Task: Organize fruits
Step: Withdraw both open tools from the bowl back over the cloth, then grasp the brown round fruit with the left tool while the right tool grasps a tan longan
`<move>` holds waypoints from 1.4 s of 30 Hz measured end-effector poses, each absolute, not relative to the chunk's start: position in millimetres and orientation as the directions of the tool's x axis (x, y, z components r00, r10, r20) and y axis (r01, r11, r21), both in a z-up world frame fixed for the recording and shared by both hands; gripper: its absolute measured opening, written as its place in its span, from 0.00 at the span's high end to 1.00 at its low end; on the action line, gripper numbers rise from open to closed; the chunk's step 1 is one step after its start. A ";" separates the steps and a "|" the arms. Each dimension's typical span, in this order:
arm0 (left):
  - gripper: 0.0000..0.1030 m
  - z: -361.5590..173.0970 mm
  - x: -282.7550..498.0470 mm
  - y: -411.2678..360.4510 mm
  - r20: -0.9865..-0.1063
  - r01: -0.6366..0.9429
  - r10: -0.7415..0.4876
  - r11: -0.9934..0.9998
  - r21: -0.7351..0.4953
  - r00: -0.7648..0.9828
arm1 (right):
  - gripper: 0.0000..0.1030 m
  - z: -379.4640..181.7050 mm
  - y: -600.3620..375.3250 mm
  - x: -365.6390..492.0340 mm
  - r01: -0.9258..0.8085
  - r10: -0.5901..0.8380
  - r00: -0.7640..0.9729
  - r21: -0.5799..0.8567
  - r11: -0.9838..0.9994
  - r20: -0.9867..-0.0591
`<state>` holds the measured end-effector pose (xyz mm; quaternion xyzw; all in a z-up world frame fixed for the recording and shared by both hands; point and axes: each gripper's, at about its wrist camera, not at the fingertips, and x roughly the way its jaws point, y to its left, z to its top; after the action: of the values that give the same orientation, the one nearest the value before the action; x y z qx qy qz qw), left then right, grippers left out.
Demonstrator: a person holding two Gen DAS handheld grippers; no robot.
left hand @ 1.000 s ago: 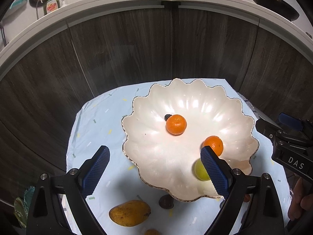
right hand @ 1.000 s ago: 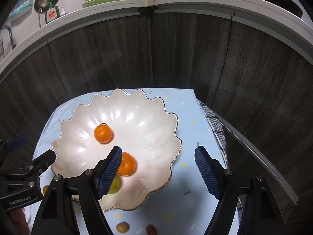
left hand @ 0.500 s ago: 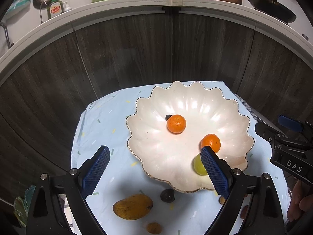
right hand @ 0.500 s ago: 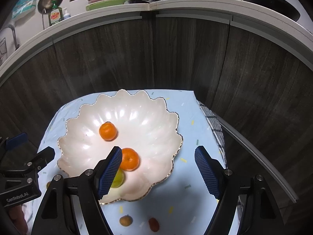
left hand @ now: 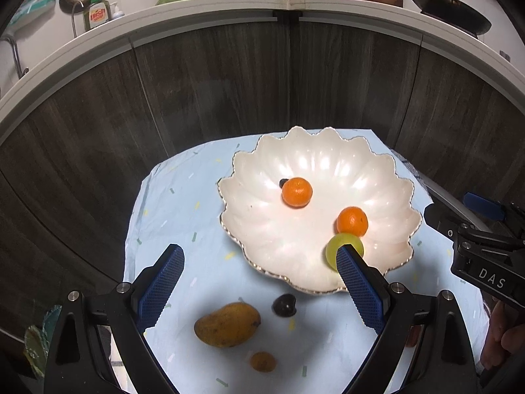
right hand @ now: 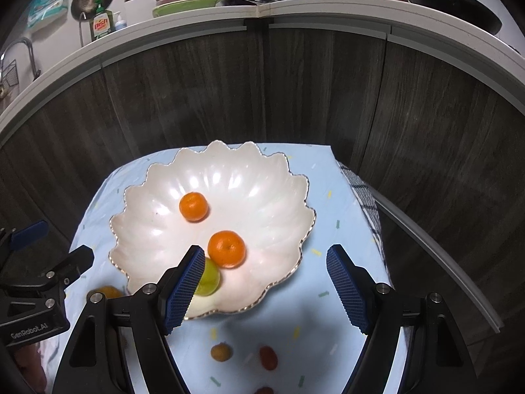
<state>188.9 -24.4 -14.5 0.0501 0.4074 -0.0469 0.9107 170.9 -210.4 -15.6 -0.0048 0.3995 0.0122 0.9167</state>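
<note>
Both wrist views have widened over the last second: the blue cloth (left hand: 183, 216) and the scalloped white bowl (left hand: 315, 151) sit smaller and further up than before, and fruit at the near edge that was cropped is now fully in frame, so both hands have drawn back from the bowl. Bowl contents unchanged: one orange (left hand: 297, 192) near centre, a second orange (left hand: 352, 220) at about 4 o'clock from it, a green fruit (left hand: 341, 246) touching that second orange on its near side, plus a small dark item (left hand: 282, 182) at the first orange's 10 o'clock. Left on the cloth, at 6 to 7 o'clock of the bowl: mango (left hand: 227, 324), dark plum-like fruit (left hand: 284, 304) just beside the rim, small brown fruit (left hand: 262, 361). Right wrist view adds a small reddish fruit (right hand: 268, 357) near the brown one. Left gripper (left hand: 259, 290) stands wide apart, nothing between the pads; right gripper (right hand: 264, 284) likewise spread and empty. Judgement: a drop-off looks finished, task roughly half done; the retreat puts the loose fruit within reach, with the mango lying nearest the left gripper's line.
</note>
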 end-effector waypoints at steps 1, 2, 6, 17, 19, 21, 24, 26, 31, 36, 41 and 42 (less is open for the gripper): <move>0.08 -15.3 187.2 -23.9 -0.747 0.126 -0.045 0.991 0.053 0.663 | 0.25 -16.4 -210.2 168.9 -0.026 0.019 0.679 0.002 1.000 -0.734; 0.08 -16.6 185.2 -23.2 -0.748 0.126 -0.043 0.991 0.054 0.662 | 0.25 -17.4 -210.1 167.3 -0.027 0.021 0.678 0.003 1.000 -0.735; 0.08 -22.3 177.5 -22.0 -0.752 0.127 -0.039 0.990 0.060 0.658 | 0.25 -22.8 -208.0 161.8 -0.032 0.027 0.668 0.007 0.999 -0.744; 0.08 -32.4 161.6 -19.5 -0.749 0.122 -0.027 0.990 0.072 0.662 | 0.25 -34.7 -206.7 147.2 -0.037 0.031 0.655 0.008 0.999 -0.755; 0.08 -34.2 158.3 -20.0 -0.749 0.123 -0.026 0.990 0.074 0.662 | 0.25 -38.2 -208.0 143.1 -0.032 0.028 0.652 0.009 0.999 -0.758; 0.08 -36.7 153.8 -20.4 -0.748 0.124 -0.026 0.989 0.076 0.664 | 0.25 -40.7 -209.1 138.0 -0.025 0.022 0.653 0.007 1.000 -0.757; 0.08 -41.7 148.7 -22.3 -0.749 0.131 -0.027 0.988 0.080 0.662 | 0.25 -44.6 -210.5 129.7 -0.018 0.009 0.654 -0.003 1.000 -0.757; 0.08 -45.2 144.8 -23.7 -0.751 0.137 -0.029 0.987 0.082 0.660 | 0.25 -47.9 -211.8 124.0 -0.016 0.004 0.651 -0.009 1.000 -0.759; 0.08 -54.5 135.6 -27.0 -0.756 0.147 -0.032 0.985 0.085 0.654 | 0.25 -58.0 -214.9 112.4 -0.008 -0.005 0.636 -0.014 1.000 -0.772; 0.08 -62.3 126.5 -26.0 -0.758 0.139 -0.032 0.987 0.078 0.652 | 0.25 -67.0 -217.1 97.6 0.033 -0.013 0.633 0.010 0.999 -0.774; 0.08 -70.0 122.6 -22.4 -0.762 0.133 -0.022 0.987 0.085 0.647 | 0.25 -73.8 -214.8 93.0 0.044 -0.036 0.626 -0.010 0.999 -0.779; 0.08 -71.7 121.8 -22.1 -0.763 0.132 -0.020 0.987 0.087 0.646 | 0.25 -75.3 -214.4 93.0 0.044 -0.037 0.624 -0.012 0.999 -0.781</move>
<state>121.8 -22.1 -71.7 0.0674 0.4183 -0.0419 0.9048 93.0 -214.4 -75.3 0.0039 0.4331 -0.0223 0.9011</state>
